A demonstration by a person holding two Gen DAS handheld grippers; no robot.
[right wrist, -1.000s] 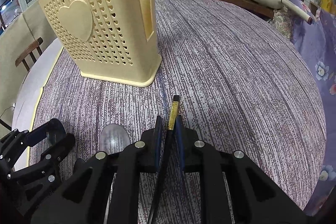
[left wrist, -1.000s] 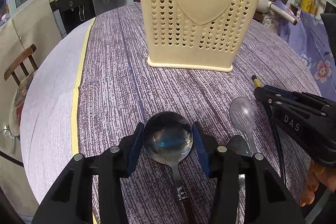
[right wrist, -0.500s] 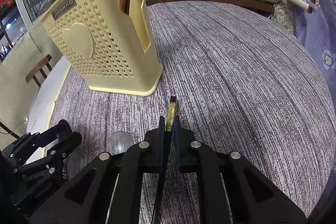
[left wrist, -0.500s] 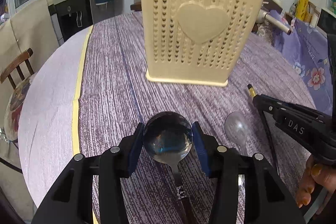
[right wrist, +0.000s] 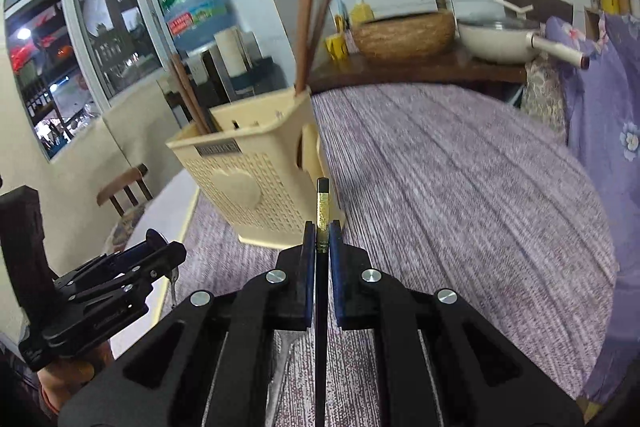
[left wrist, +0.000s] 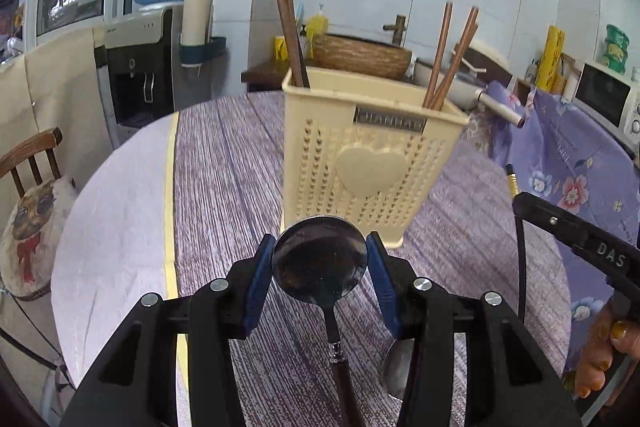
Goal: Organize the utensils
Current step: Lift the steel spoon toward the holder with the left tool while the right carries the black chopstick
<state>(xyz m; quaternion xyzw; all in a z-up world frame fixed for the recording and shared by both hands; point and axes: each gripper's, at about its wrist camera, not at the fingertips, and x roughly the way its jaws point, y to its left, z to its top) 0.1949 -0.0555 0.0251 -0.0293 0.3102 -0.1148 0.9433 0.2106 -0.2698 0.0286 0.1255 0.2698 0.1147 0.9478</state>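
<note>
A purple striped cloth covers the round bench (left wrist: 224, 163); nearest, the left tool (left wrist: 319, 263) clamps a metal spoon (left wrist: 319, 261) by its bowl, the right tool (right wrist: 319, 247) pinches a black chopstick (right wrist: 322, 205), and mid-bench stands the cream utensil holder (left wrist: 368, 163) with brown chopsticks (left wrist: 290, 31)

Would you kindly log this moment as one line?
left tool: shut on spoon | right tool: shut on chopstick | holder: upright

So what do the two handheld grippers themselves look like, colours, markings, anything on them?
Both look alike. The left gripper and right gripper have matte black, angular plastic fingers with open cut-outs, round silver screw heads and blue ribbed pads. Seen from the side, the right one carries white "DAS" lettering. No sleeves or cables show.
</note>
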